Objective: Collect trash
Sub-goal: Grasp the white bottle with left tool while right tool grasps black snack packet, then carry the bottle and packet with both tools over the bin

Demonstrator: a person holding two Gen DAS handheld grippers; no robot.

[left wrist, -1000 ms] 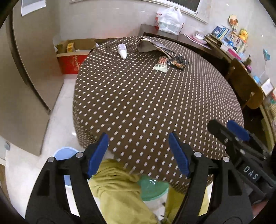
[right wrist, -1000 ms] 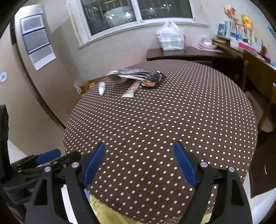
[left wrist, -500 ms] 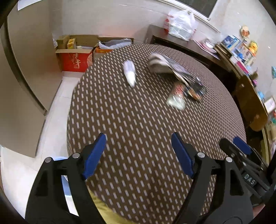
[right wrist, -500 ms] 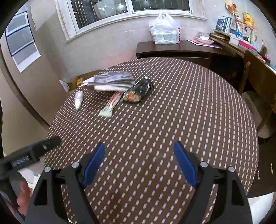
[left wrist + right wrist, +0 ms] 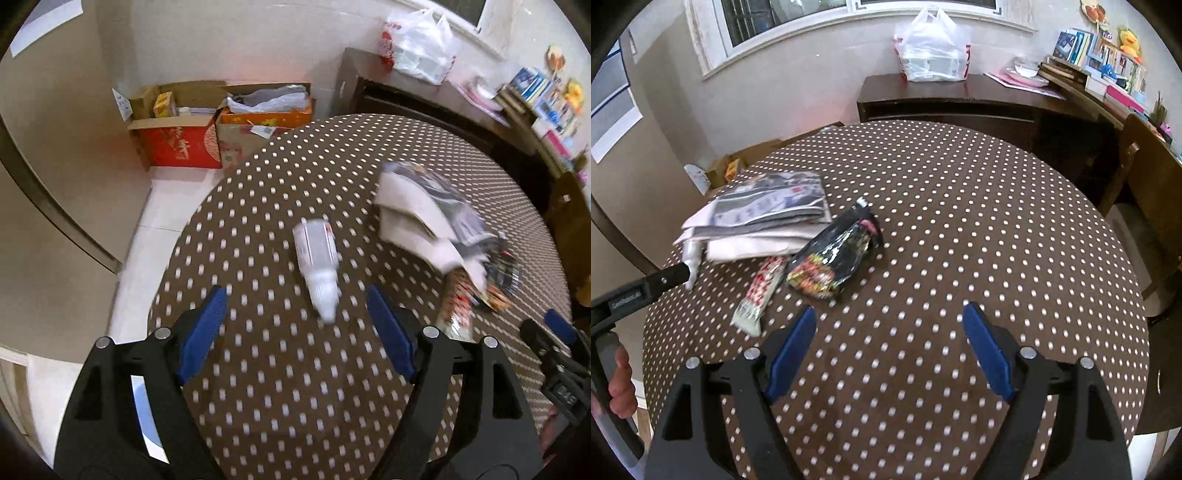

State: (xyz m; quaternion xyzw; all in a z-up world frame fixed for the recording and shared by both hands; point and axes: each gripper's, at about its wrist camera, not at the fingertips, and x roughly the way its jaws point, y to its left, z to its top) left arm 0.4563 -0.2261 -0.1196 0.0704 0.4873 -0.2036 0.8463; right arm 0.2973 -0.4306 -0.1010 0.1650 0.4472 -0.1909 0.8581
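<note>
Cardboard boxes (image 5: 221, 122) (floor), plastic bag (image 5: 932, 48), chair (image 5: 1145, 166)

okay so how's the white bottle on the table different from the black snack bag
The white bottle is rigid plastic, tapering to a nozzle; the black snack bag is a crumpled foil packet with colourful print. The bottle lies alone on the polka-dot tablecloth; the bag rests against the folded newspaper and a narrow wrapper. Both lie flat, ungrasped.

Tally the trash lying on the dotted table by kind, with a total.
White plastic bottle: 1
Folded newspaper: 1
Black snack bag: 1
Red-and-white wrapper: 1
Total: 4
</note>
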